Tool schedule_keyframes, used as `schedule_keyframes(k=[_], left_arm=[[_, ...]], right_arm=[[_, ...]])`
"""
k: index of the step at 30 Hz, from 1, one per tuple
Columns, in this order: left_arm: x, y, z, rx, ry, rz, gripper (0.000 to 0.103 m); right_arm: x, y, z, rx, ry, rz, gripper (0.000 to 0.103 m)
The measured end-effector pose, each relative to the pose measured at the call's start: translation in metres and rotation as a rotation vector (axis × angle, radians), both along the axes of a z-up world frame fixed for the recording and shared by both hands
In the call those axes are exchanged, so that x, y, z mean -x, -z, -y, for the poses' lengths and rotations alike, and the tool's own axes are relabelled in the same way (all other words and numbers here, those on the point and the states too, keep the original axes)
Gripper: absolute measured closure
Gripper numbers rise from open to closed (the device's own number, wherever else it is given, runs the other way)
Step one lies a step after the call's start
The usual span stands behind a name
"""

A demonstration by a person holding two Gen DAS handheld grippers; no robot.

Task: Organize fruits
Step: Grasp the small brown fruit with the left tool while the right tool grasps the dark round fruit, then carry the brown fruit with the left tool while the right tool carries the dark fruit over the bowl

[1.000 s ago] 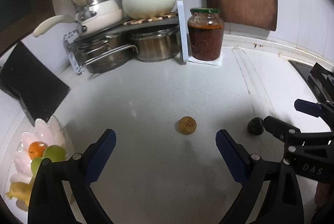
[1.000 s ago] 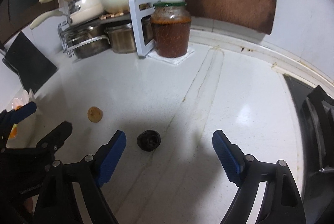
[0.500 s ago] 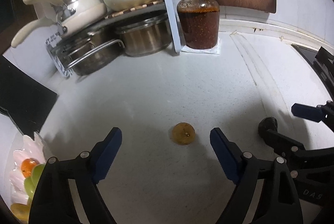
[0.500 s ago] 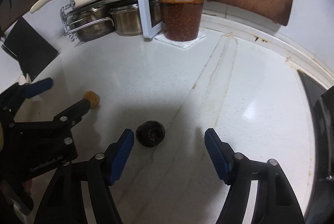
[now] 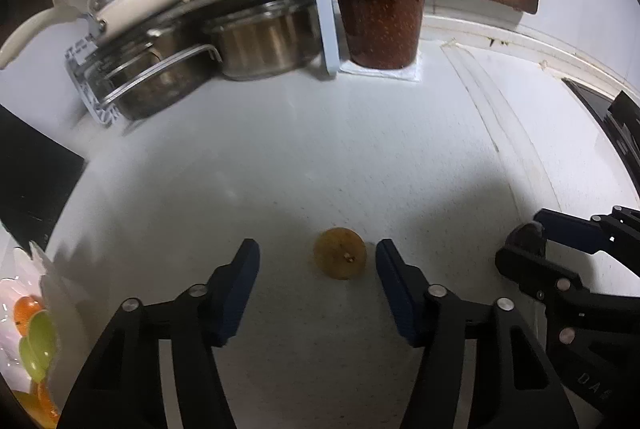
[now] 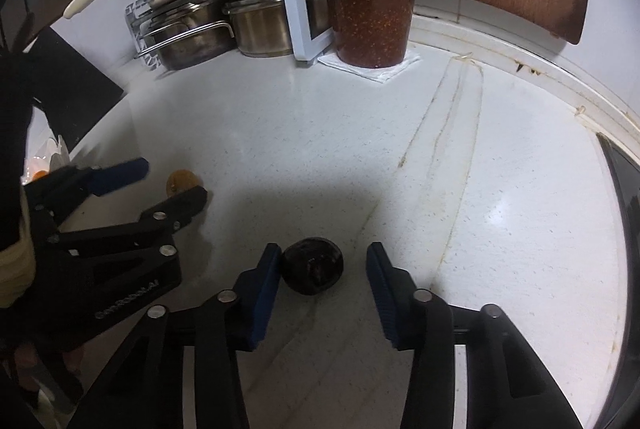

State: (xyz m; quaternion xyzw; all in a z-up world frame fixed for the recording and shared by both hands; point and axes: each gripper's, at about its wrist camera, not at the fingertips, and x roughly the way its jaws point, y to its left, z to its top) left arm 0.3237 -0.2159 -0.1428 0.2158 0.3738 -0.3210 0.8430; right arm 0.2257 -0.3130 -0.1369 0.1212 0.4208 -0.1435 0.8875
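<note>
The white speckled table (image 6: 320,133) carries everything. The left gripper (image 5: 316,261) (its body lettered, too blurred to read) has fingers spread around a round yellow-brown fruit (image 5: 339,258), touching neither. The right gripper (image 6: 320,261), marked "DAS", has fingers spread around a dark wrinkled fruit (image 6: 313,265) against its left finger.

Both wrist cams sit low, close over the white countertop (image 5: 320,157), looking forward along their own fingers toward the back wall. Left cam frames the tan fruit (image 5: 339,258), right cam the dark fruit (image 6: 312,265). Shared: red jar (image 5: 379,9), pot rack (image 6: 192,29), both fruits (each cam also catches the other gripper at its edge)
</note>
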Motion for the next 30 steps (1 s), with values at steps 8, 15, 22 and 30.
schedule_keyframes(k=[8, 15, 22, 30], left_arm=[[-0.004, 0.001, 0.000, 0.037, 0.001, -0.041, 0.076], [0.001, -0.007, -0.003, 0.053, -0.011, -0.020, 0.076], [0.011, -0.022, -0.013, 0.086, -0.038, 0.000, 0.076], [0.024, -0.035, -0.028, 0.127, -0.085, -0.004, 0.076]], right_arm=[[-0.002, 0.000, 0.001, -0.019, -0.002, 0.003, 0.071], [-0.001, -0.003, 0.003, -0.031, 0.000, 0.015, 0.071], [0.005, -0.014, 0.001, -0.039, -0.012, 0.045, 0.071], [0.014, -0.029, -0.003, -0.043, -0.025, 0.080, 0.071]])
